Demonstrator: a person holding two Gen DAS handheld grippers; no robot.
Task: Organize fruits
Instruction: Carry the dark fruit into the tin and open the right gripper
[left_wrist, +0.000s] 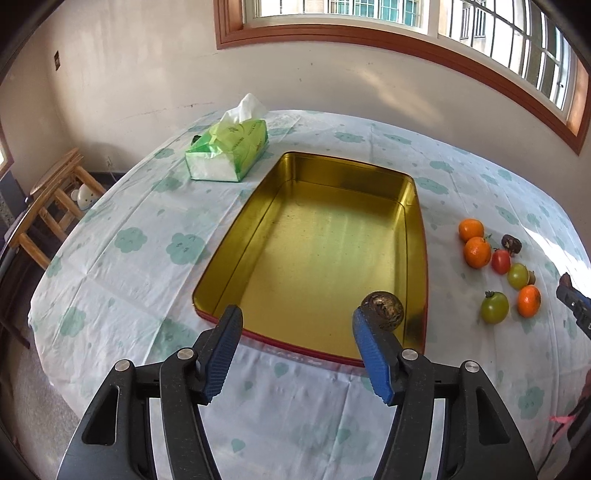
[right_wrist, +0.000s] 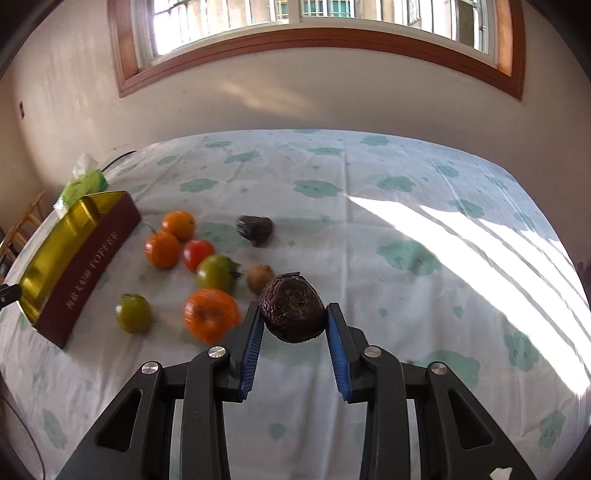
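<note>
Blue pads: the left gripper (left_wrist: 297, 338) has its ribbed blue jaws spread wide with nothing between them, hanging over the near rim of the tin.
Dark fruit in the tin: a round brownish one (left_wrist: 384, 309) sits in the tin's near right corner, just behind the right-hand pad, not squeezed by it. My guess is it's the first fruit sorted.
Right gripper: the right gripper (right_wrist: 294, 319) is clamped on a wrinkly dark purple fruit (right_wrist: 292, 310), pads pressing both sides, held clear of the cloth. Looks like it's next for the tin.
Gold tin: the gold tin (left_wrist: 332, 236) is otherwise bare inside, long side running away from the left camera, so there's lots of room.
Loose pile: on the tablecloth (right_wrist: 369, 229), just right of the tin, are three oranges, a red tomato (right_wrist: 198, 254), two green tomatoes, a small brown fruit (right_wrist: 260, 277) and another dark one (right_wrist: 255, 229) further back. All bunched up near the tin, so it's a short hop.
Tissue pack: the green tissue pack (left_wrist: 229, 153) sits beyond the tin's far left corner, out of the way.
View differences: only the left view shows inside the tin. Only the right view shows the held fruit and the tin's maroon lettered side (right_wrist: 88, 273).
</note>
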